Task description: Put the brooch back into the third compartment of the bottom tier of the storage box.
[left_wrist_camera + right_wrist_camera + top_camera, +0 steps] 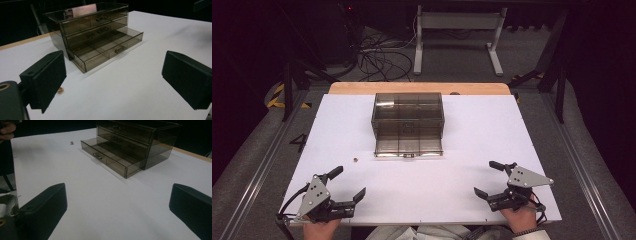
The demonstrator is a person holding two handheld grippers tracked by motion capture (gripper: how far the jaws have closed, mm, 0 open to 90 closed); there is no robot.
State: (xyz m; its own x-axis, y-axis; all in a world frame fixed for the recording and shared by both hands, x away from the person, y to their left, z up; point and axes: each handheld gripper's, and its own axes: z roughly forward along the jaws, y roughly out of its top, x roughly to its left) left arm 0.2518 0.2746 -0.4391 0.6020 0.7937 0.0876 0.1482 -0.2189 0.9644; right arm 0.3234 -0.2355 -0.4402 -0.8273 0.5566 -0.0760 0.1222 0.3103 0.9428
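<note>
Nearest the person, both grippers rest low at the front edge of the white counter [462, 135], well apart from each other. The left gripper [347, 182] has its fingers [45, 80] spread wide with nothing between them, and the right gripper [494, 177] likewise has its fingers [43, 206] spread and empty.

A little farther in, ahead of the left gripper, lies a small ring [355, 160], golden in the left gripper view [60, 90], flat on the counter and apart from everything. It sits just left of the front corner of the open bottom drawer [408, 145], so the likely job is to pick it up and drop it into one of that drawer's compartments.

The ring is tiny and lies flat, so broad padded fingers closing over it may slide across the top or flick it away; coming down off-centre would likely push it along the smooth counter instead of trapping it.

Farther back stands the smoky clear drawer box [408, 112]. It looks light, so a gripper knocking the drawer's front wall or its little handle [120, 49] could shove the drawer shut or shift the whole box. Letting go too high, the ring might bounce off a divider and land in the wrong compartment or outside.
</note>
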